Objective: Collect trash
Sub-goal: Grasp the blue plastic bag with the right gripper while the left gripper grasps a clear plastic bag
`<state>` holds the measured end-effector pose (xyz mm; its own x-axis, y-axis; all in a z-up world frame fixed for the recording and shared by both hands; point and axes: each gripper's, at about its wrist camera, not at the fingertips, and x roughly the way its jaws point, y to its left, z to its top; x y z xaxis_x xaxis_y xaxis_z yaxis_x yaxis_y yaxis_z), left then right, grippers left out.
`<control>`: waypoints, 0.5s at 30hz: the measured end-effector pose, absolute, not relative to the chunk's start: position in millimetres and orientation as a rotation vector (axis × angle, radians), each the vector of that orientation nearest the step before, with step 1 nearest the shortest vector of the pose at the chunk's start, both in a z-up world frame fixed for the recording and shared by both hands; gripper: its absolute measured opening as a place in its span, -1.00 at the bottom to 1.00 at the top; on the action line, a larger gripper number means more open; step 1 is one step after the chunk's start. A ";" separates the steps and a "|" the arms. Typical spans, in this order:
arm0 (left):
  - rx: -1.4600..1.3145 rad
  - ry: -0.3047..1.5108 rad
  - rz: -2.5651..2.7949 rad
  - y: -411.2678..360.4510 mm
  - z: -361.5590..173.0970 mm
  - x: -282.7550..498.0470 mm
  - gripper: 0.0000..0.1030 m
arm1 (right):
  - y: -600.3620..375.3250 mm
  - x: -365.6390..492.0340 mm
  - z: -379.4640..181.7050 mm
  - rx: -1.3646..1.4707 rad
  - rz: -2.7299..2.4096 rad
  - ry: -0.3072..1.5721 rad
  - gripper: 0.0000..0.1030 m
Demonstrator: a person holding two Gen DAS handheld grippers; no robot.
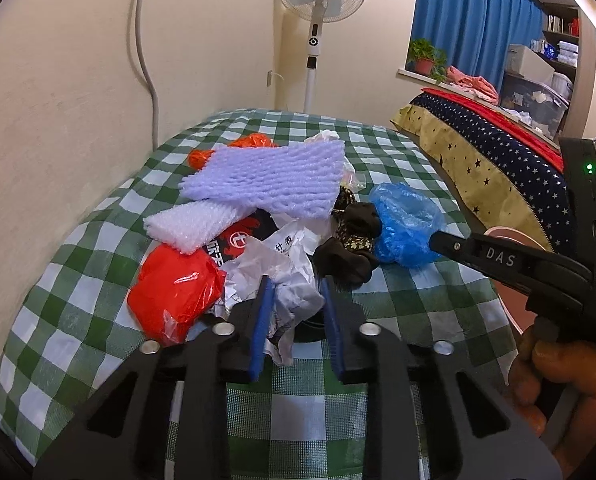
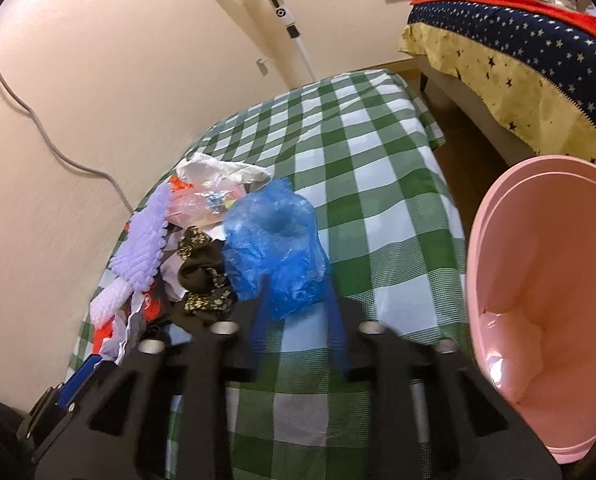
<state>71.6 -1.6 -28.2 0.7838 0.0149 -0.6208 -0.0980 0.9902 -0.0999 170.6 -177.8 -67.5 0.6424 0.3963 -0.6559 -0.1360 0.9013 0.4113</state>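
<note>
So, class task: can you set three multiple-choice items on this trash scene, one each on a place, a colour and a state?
1. Where is the pink bin?
A. beside the table
B. on the table
C. on the bed

2. What colour is the bag between the right gripper's fingers?
A. red
B. green
C. blue

3. How is the paper between the left gripper's fingers?
A. flat
B. crumpled
C. neatly rolled

Answers:
1 A: the bin stands off the table's right edge.
2 C: thin blue plastic sits between the fingers.
3 B: the paper is creased into a wad.
</note>
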 end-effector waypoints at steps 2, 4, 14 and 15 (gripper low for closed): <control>-0.119 0.649 0.066 -2.9 -22.6 69.4 -0.64 | -177.2 168.5 -63.3 0.338 0.325 0.811 -0.95; -0.111 0.631 0.073 -3.0 -17.1 66.9 -0.81 | -177.3 164.6 -54.8 0.333 0.338 0.787 -0.96; -0.146 0.550 0.051 -4.0 18.0 45.1 -0.83 | -190.7 133.7 -8.8 0.277 0.338 0.687 -0.97; -0.153 0.542 0.045 -4.9 21.5 42.3 -0.83 | -193.4 129.3 -3.3 0.266 0.334 0.679 -0.97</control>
<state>42.3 -4.9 21.5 0.8560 0.0018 -0.5169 -0.0826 0.9876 -0.1334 129.3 -193.4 -3.3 0.7286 0.3850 -0.5664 -0.2137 0.9135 0.3461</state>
